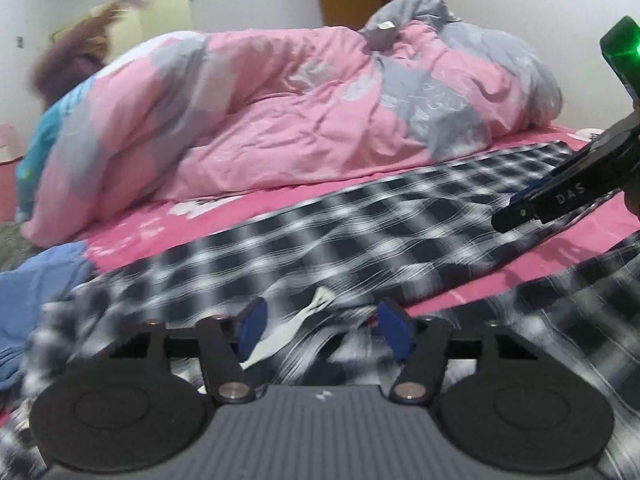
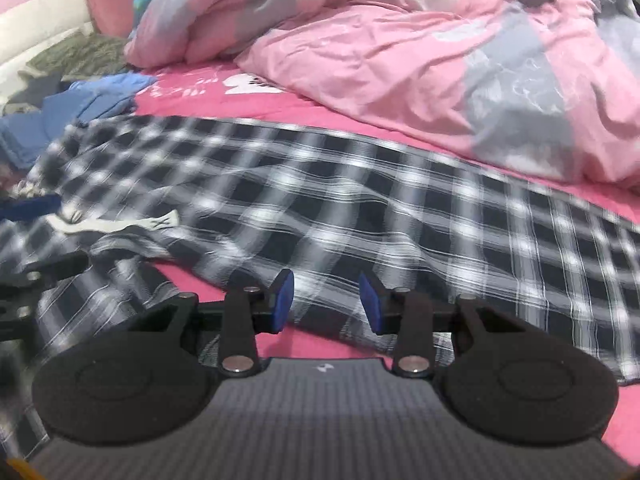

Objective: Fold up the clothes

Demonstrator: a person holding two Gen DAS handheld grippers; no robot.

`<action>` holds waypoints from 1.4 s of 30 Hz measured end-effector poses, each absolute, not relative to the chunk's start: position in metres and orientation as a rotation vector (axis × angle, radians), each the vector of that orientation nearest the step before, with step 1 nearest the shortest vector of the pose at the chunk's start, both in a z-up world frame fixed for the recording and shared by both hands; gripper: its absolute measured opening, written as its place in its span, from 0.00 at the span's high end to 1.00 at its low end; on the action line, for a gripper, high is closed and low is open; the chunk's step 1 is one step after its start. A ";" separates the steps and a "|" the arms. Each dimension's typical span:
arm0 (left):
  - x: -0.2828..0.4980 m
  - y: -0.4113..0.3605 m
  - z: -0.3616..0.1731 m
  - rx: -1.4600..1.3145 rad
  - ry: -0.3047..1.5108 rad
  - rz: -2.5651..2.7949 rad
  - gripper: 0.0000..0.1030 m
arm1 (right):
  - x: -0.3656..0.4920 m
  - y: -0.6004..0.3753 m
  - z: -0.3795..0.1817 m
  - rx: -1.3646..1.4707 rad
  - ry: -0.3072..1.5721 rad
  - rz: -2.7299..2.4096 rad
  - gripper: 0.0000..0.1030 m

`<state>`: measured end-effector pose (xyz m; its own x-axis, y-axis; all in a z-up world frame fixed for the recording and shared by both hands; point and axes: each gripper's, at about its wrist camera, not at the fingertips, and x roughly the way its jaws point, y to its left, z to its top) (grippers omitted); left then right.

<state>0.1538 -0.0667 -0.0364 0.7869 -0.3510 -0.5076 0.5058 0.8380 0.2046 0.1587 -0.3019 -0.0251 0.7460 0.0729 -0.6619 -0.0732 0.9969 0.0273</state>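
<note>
The black-and-white checked cotton shirt [image 2: 320,200] lies flat across the bright pink bedsheet [image 2: 304,108], crumpled pink-and-grey quilt [image 2: 400,48] at twelve o'clock. Left gripper [image 1: 324,330] half-open over shirt folds, gripping nothing; right gripper [image 2: 326,300] likewise parted, empty.

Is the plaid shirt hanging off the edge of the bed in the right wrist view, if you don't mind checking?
No, the plaid shirt lies spread flat on the pink bedsheet, in front of the bunched pink duvet.

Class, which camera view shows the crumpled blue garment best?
The right wrist view: the crumpled blue garment lies whole beside the black-and-white checked shirt. The left wrist view shows only its blurred edge.
</note>
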 end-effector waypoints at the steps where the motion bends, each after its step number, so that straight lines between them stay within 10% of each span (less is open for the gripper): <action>1: 0.157 -0.070 -0.040 0.356 0.463 -0.481 0.45 | 0.161 -0.304 -0.027 0.023 0.731 0.093 0.68; 8: 0.161 -0.076 -0.064 0.428 0.444 -0.534 0.70 | 0.175 -0.309 -0.037 0.136 0.754 0.201 0.71; 19: 0.173 -0.055 -0.071 0.341 0.502 -0.577 0.81 | 0.200 -0.242 -0.038 -0.216 0.738 0.417 0.71; 22: 0.179 -0.048 -0.071 0.295 0.526 -0.582 0.86 | 0.204 -0.239 -0.043 -0.234 0.779 0.424 0.97; 42: 0.177 -0.044 -0.069 0.275 0.529 -0.605 0.84 | 0.190 -0.295 -0.032 -0.022 0.776 0.249 0.79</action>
